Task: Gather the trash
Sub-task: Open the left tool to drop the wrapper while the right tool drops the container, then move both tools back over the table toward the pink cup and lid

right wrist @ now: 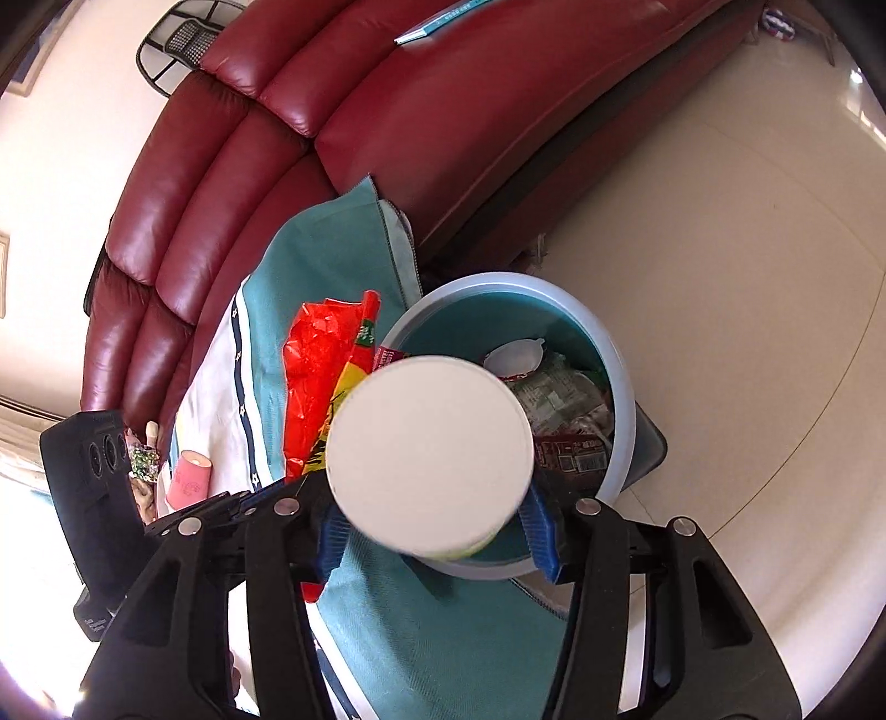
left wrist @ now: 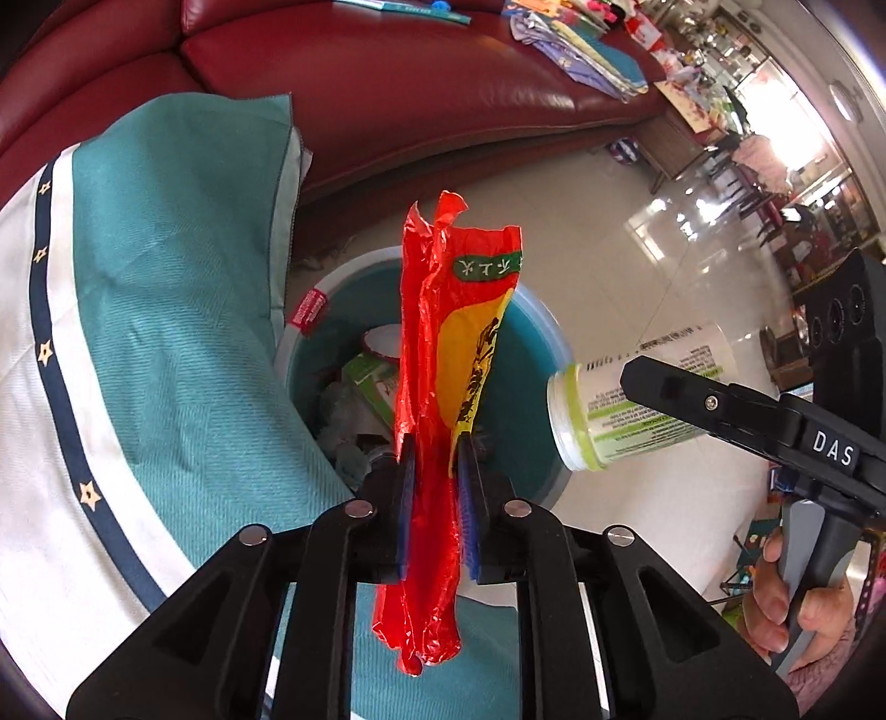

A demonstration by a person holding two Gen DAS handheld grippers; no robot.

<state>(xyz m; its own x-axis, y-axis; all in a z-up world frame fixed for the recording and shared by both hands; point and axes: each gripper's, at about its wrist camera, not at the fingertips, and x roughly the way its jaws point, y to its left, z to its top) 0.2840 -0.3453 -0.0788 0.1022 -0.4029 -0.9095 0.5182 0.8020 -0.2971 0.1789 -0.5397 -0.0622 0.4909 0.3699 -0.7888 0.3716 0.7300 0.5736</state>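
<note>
Left gripper (left wrist: 434,443): jaws stand narrowly apart with a red and yellow wrapper (left wrist: 443,354) upright between the blue pads (left wrist: 407,509). The pads lie against the film on both sides; whether they press it I cannot tell. The wrapper's top stands well above the jaws, and its crumpled tail hangs below them. It is over the near rim of the bin (left wrist: 545,332).

Right gripper (right wrist: 432,531): jaws about half open, closed on a white tub (right wrist: 429,451) with a green band. The right wrist view looks at the tub's flat white end. In the left wrist view the tub (left wrist: 626,410) lies nearly level, beside the bin's right rim, with one black finger (left wrist: 698,396) across its side. A hand (left wrist: 797,603) holds that gripper's handle at lower right.

Bin: round, pale rim, teal inside, on the floor (right wrist: 747,277) against a red leather sofa (right wrist: 266,127). Inside lie a white cup (right wrist: 515,354), printed packets and crumpled paper.

A teal and white cloth (left wrist: 138,288) with a navy starred stripe covers the surface left of the bin; what lies under it is hidden. On it, in the right wrist view, lies a pink cup (right wrist: 191,476) on its side. A teal booklet (right wrist: 437,19) lies on the sofa seat.
</note>
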